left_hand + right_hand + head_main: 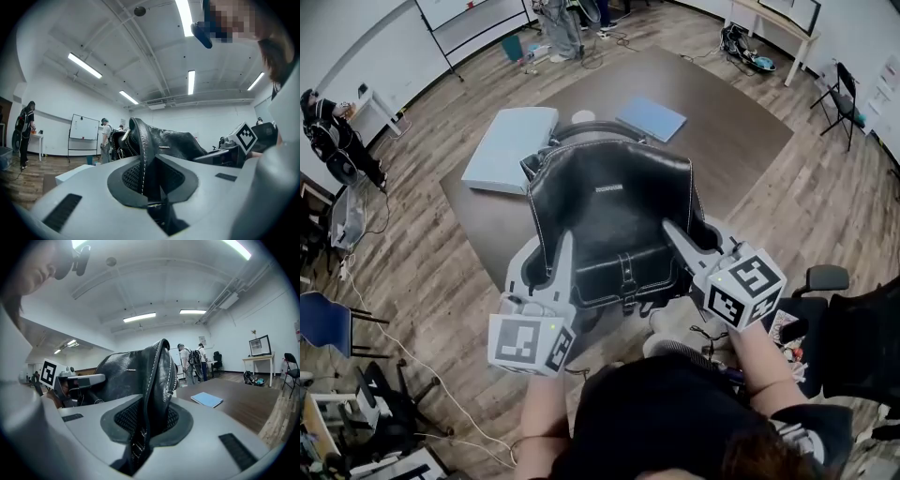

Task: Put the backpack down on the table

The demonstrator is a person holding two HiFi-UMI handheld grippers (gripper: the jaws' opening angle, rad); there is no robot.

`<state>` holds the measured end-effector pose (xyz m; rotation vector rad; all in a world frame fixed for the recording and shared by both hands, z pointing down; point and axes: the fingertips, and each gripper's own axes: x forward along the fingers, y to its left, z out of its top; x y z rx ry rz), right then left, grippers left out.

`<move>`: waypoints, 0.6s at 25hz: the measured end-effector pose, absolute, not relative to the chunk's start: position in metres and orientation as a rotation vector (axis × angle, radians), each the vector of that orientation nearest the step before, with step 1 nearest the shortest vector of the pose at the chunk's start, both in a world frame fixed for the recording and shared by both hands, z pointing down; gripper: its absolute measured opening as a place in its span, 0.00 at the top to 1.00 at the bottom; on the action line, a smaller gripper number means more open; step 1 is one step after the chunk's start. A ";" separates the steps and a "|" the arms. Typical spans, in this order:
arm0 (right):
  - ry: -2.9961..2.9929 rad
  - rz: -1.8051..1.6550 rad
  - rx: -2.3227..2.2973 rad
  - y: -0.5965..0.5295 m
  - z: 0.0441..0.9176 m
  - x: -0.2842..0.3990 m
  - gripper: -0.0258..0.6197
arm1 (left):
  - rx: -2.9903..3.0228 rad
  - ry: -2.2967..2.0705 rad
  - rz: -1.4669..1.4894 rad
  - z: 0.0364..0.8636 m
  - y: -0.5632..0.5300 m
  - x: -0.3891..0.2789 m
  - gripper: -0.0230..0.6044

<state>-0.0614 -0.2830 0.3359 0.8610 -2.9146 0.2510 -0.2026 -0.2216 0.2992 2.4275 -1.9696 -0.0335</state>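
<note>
- My left hand-held gripper (565, 242) reaches out level over the near corner of the tabletop (741, 131). Its jaws are pinched tight on the left side edge of the backpack (614, 216).
- My right hand-held gripper (668, 227) also runs close to level above that corner, its jaws clamped on the bag's right side seam.
- Both forearms stretch forward side by side towards the tabletop.
- The black leather backpack hangs between the two grippers over the tabletop's near corner. I cannot tell whether its base touches the surface.
- It stands upright with its long axis up and down, the handle uppermost and the buckled flap facing me.
- Further in on the tabletop lie a pale flat box (511, 148) and a blue book (652, 118).
</note>
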 end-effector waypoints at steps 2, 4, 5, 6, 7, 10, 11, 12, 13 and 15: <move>-2.906 0.260 0.857 -0.304 0.338 -0.054 0.85 | 2.415 -1.970 -0.030 0.302 -0.242 -0.195 0.86; -2.901 0.266 0.852 -0.325 0.341 -0.046 0.85 | 2.403 -1.967 -0.026 0.305 -0.263 -0.188 0.86; -2.900 0.270 0.850 -0.336 0.342 -0.042 0.85 | 2.399 -1.966 -0.021 0.306 -0.274 -0.183 0.86; -2.901 0.274 0.849 -0.346 0.343 -0.037 0.85 | 2.397 -1.967 -0.015 0.306 -0.284 -0.178 0.86; -2.903 0.278 0.848 -0.356 0.344 -0.032 0.85 | 2.398 -1.968 -0.010 0.307 -0.294 -0.174 0.86; -2.904 0.283 0.852 -0.382 0.350 -0.023 0.85 | 2.400 -1.968 -0.006 0.312 -0.321 -0.164 0.86; -2.901 0.283 0.854 -0.390 0.352 -0.021 0.85 | 2.399 -1.966 -0.008 0.315 -0.328 -0.163 0.86; -2.897 0.282 0.856 -0.397 0.355 -0.020 0.85 | 2.397 -1.963 -0.012 0.319 -0.336 -0.162 0.86; -2.894 0.281 0.858 -0.404 0.358 -0.018 0.85 | 2.396 -1.959 -0.015 0.321 -0.343 -0.160 0.86; -2.888 0.282 0.864 -0.419 0.362 -0.014 0.85 | 2.396 -1.952 -0.019 0.326 -0.358 -0.156 0.86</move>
